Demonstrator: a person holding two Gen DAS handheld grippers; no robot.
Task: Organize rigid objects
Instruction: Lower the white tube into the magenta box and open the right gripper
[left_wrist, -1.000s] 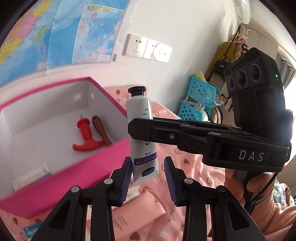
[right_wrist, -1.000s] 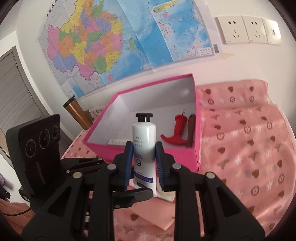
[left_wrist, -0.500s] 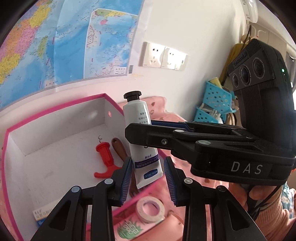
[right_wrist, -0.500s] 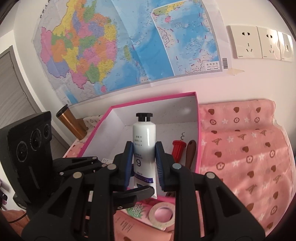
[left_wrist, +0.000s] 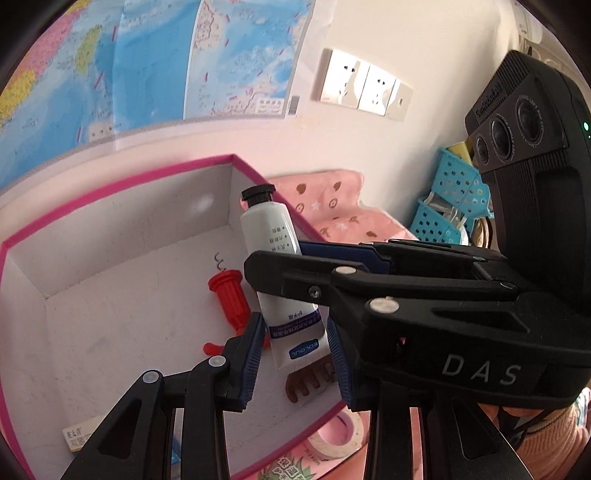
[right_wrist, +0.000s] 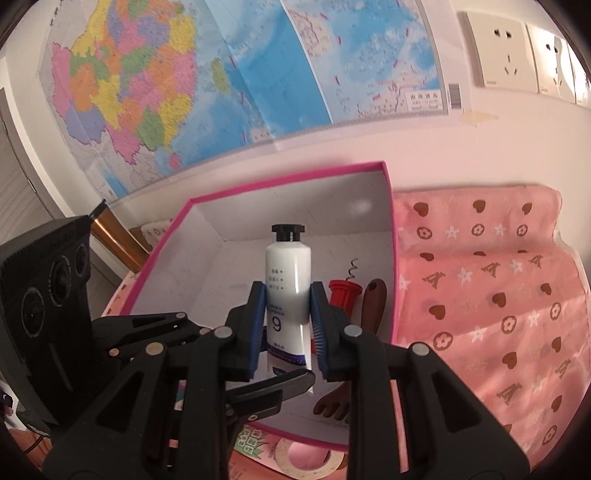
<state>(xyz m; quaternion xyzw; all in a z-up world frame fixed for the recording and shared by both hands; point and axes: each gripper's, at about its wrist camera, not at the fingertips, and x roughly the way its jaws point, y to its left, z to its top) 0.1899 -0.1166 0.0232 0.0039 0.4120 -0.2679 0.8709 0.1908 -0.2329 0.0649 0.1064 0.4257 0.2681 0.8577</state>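
We have the white tube (right_wrist: 288, 291) upright over the pink box (right_wrist: 393, 266), pinched mid-body by the right gripper (right_wrist: 287, 328) fingers. Left gripper (left_wrist: 295, 360) fingers straddle the tube's crimped end, spread, with a gap showing on each side. Red corkscrew (left_wrist: 229, 295) and brown scratcher (right_wrist: 371, 306) lie along the box's right wall; rest of the floor is open. Tape roll (left_wrist: 338, 434) sits outside the near wall.
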